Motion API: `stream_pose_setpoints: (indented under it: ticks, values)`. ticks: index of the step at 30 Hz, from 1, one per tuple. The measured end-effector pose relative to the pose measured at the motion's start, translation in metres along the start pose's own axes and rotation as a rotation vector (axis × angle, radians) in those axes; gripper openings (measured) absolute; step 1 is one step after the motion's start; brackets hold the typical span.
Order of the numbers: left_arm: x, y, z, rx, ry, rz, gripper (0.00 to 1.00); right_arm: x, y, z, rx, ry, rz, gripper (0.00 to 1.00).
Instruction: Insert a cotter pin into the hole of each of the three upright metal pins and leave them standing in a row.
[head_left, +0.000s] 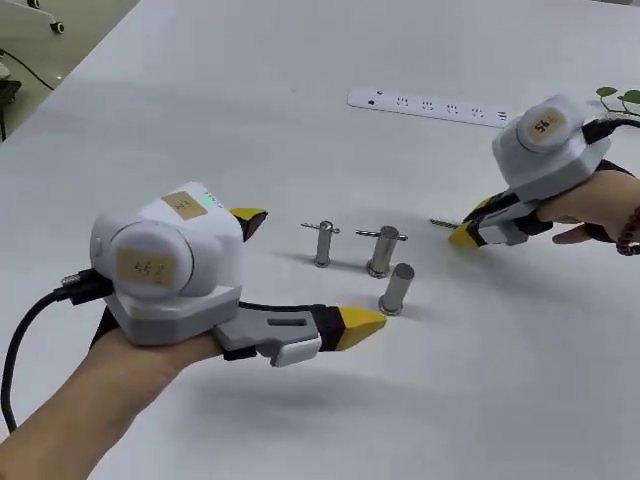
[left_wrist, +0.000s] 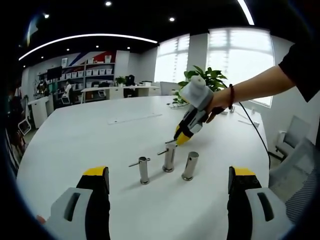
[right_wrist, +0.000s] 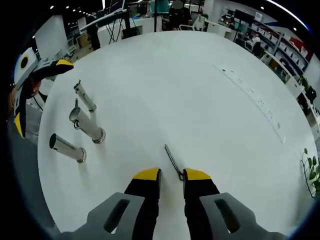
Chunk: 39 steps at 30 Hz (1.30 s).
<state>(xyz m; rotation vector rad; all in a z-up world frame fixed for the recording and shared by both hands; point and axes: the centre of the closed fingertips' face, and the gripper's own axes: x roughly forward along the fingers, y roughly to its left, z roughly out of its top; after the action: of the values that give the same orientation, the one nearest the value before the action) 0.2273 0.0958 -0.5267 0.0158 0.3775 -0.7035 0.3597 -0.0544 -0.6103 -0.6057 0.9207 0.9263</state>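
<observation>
The loose cotter pin (right_wrist: 172, 160) is a thin, stiff wire piece. It is likely light and slick, so it could swivel or slip in a pinch. The best hold is at its looped end, gripped squarely, so the straight leg stays free to thread. That is roughly how it sits now: the right gripper (right_wrist: 172, 175) has its jaws drawn nearly together, and the pin's near end appears nipped between the tips. In the right gripper view its long axis runs out from the jaws toward 11 o'clock. In the head view it lies about level and points toward 9 o'clock, at the metal pins, with its tip short of them.

The pins stand upright on the bench (head_left: 200, 120), their long axes vertical. They are short steel cylinders, rigid but probably easy to tip with a sideways push. The left pin (head_left: 323, 243) and middle pin (head_left: 382, 250) each carry a cotter pin across the top. The bare pin (head_left: 397, 288) stands just beside the middle one, at about 5 o'clock from it and out of line. I cannot tell which way its hole faces.

The left gripper (head_left: 305, 269) hovers at 8 o'clock of the group with its jaws spread wide and holding nothing. It is well placed to steady the bare pin low on its shaft.
</observation>
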Motion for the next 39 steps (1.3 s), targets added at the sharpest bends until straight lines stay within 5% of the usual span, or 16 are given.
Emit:
stream_pose_setpoints:
  ticks: [7,16,31,39]
  values:
    - [-0.001,0.002,0.0,0.0,0.0,0.009,0.99,0.003,0.001,0.0,-0.013,0.026,0.023,0.05]
    - [-0.001,0.001,0.0,0.0,0.004,0.001,0.99,-0.001,0.008,-0.002,-0.016,0.055,-0.021,0.0]
    - [-0.003,0.006,-0.003,-0.054,0.004,0.013,0.95,-0.009,0.02,0.006,-0.054,-0.023,-0.016,0.0]
    - [-0.003,0.004,0.001,-0.04,-0.004,0.014,0.86,-0.023,0.028,0.019,-0.093,-0.08,-0.024,0.0]
